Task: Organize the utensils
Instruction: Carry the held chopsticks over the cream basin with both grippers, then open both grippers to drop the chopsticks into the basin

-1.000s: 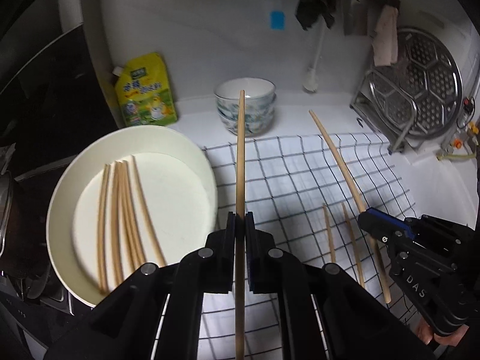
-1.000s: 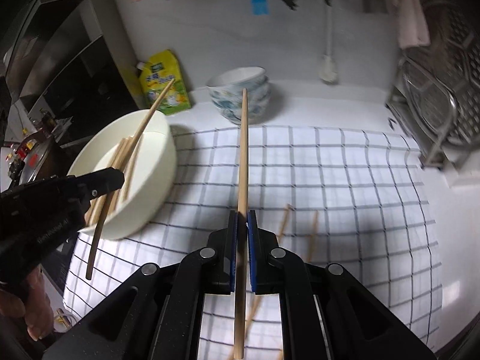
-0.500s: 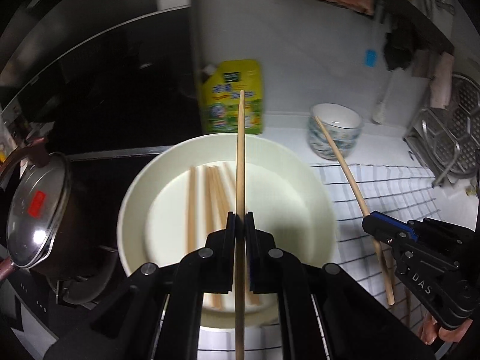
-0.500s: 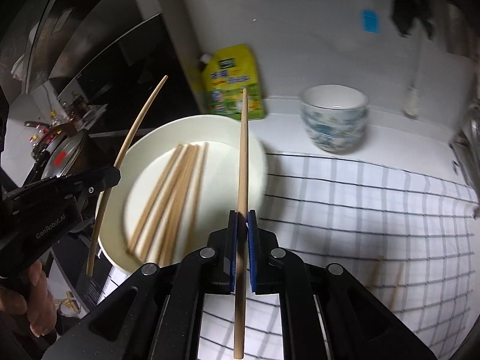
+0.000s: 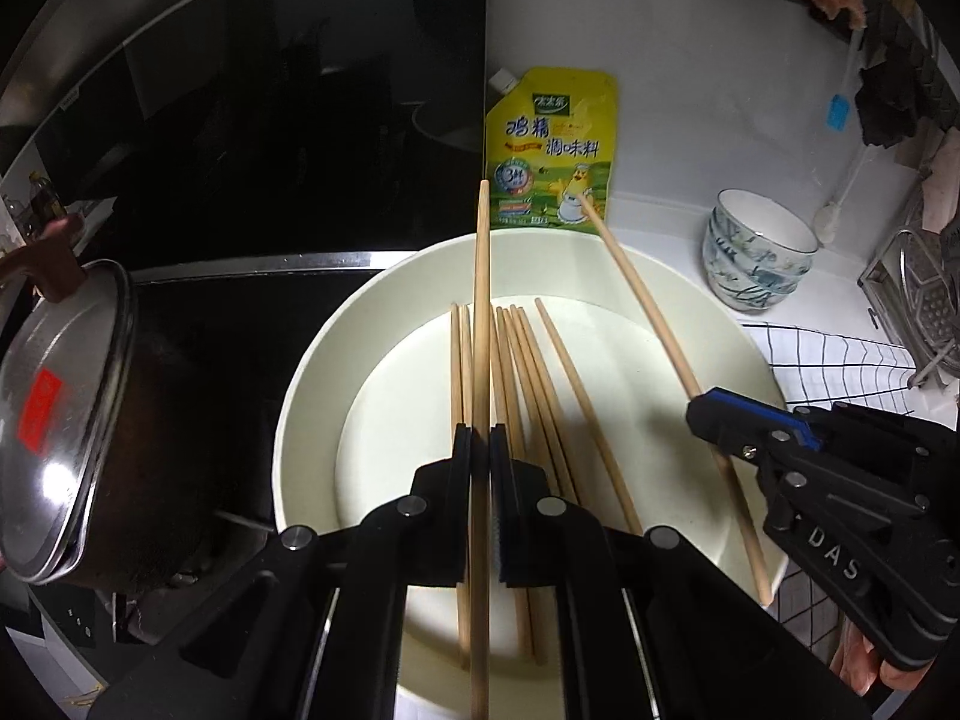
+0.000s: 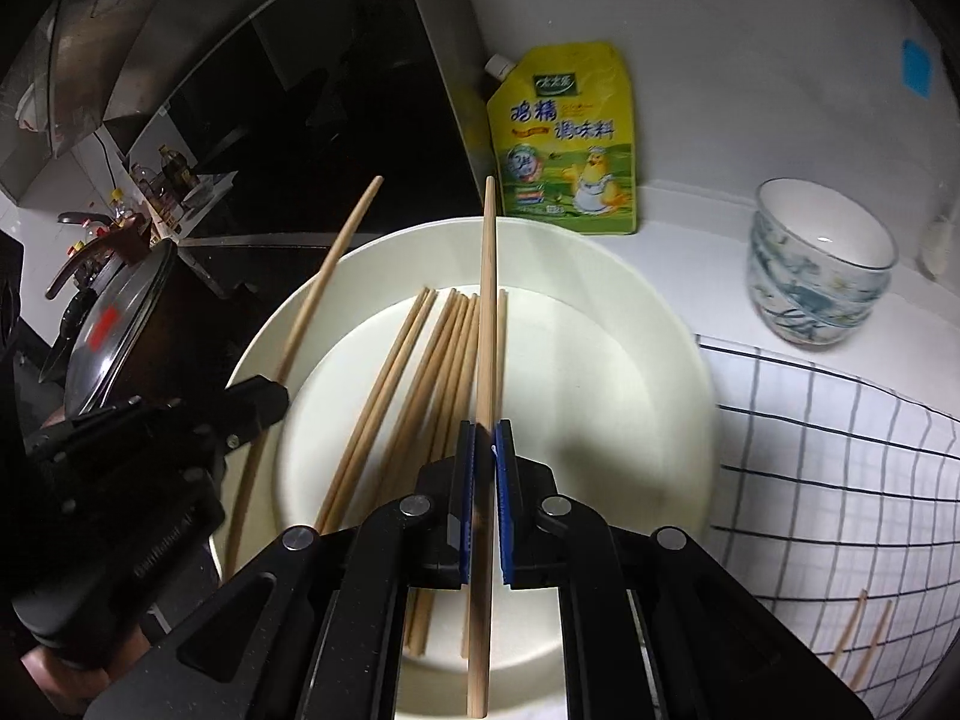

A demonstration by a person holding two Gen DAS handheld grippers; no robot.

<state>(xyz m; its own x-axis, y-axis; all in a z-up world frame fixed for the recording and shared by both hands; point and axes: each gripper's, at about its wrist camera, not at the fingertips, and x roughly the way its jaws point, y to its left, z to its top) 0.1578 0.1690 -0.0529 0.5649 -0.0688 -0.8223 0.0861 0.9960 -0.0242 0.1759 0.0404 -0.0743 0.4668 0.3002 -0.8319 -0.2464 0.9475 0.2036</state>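
At the far left a lidded pot (image 5: 60, 414) sits on the dark stove, just beside the white plate (image 5: 312, 372). The left gripper (image 5: 480, 456) hangs over the plate with its jaws pressed onto a wooden chopstick (image 5: 481, 300), which points straight ahead toward the yellow seasoning pouch (image 5: 549, 150) standing against the wall behind the plate. A bundle of loose chopsticks (image 5: 528, 372) lies side by side in the plate's well. To the right, the right gripper (image 6: 483, 462) also hovers above the plate, its jaws pinching a second chopstick (image 6: 487, 300) that in the left wrist view slants up over the plate toward the pouch. Further right on the white table stand stacked patterned bowls (image 6: 819, 276), apart from the plate. A checked cloth (image 6: 840, 450) lies next to the plate, with two more chopsticks (image 6: 861, 642) lying on it near the lower right edge.
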